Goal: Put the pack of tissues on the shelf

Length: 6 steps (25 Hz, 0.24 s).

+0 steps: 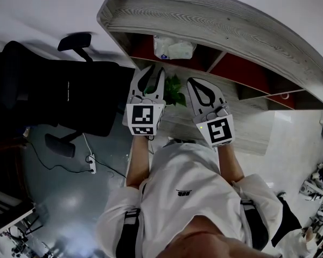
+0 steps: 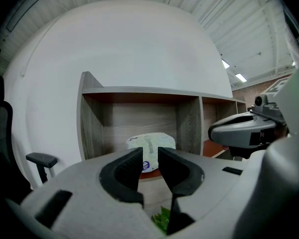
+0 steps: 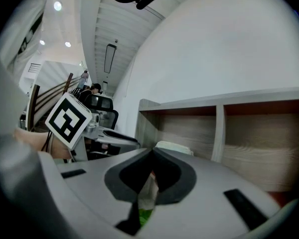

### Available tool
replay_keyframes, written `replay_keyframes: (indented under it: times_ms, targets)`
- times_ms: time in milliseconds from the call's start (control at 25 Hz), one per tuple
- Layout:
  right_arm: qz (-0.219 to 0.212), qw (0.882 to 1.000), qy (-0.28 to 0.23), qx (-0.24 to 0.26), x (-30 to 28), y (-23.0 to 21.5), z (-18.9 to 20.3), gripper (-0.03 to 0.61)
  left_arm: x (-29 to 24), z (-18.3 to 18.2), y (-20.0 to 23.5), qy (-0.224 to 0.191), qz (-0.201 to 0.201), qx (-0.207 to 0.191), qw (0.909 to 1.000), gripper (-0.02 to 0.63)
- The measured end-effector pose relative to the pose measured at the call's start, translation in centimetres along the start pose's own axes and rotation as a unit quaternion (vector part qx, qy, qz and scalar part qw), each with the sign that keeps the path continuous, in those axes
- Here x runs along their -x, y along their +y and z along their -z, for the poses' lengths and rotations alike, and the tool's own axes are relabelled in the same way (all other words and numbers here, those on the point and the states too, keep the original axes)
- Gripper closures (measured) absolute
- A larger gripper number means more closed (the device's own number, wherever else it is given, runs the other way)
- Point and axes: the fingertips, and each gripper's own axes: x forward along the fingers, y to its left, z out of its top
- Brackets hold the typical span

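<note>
2 tools: we hold both up in front of the shelf (image 1: 231, 32), and neither touches anything.
Where the goods are: the pack (image 1: 174, 48) lies in the shelf's end compartment, upper middle of the head view, on that compartment's reddish floor.
Tool at frame left: the left gripper (image 2: 150, 156) has its jaws a narrow gap apart with nothing between them; the pack shows beyond the gap, well apart from the tips.
Tool at frame right: the right gripper (image 3: 152, 153) has its jaw tips pressed together and holds nothing.
Between the 2: the plant (image 1: 175, 90) shows its green leaves at frame centre, just beside both grippers and below the compartment.
Far left of the frame: the chair (image 1: 54, 95) stands well clear of the shelf.
Stage: we judge the placing done, since the pack rests in the shelf and no jaw is on it.
Risk 1: the left gripper points straight at the pack, so any push forward could shove or tip it.
Risk 2: we cannot tell how far back the pack sits; if it is near the lip, a brush from either gripper could drag it out.
Risk 3: drawing the grippers down and back could catch the plant, which sits right between them.
</note>
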Motion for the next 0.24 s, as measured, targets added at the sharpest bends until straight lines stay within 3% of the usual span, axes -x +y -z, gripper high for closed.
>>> replay_keyframes:
  times_ms: [240]
  targets:
    - [0.001,1.000,0.003,-0.002,0.24,0.35,-0.02,0.552,0.36,-0.37,-0.22,-0.001,0.004,0.003,1.0000,0.515]
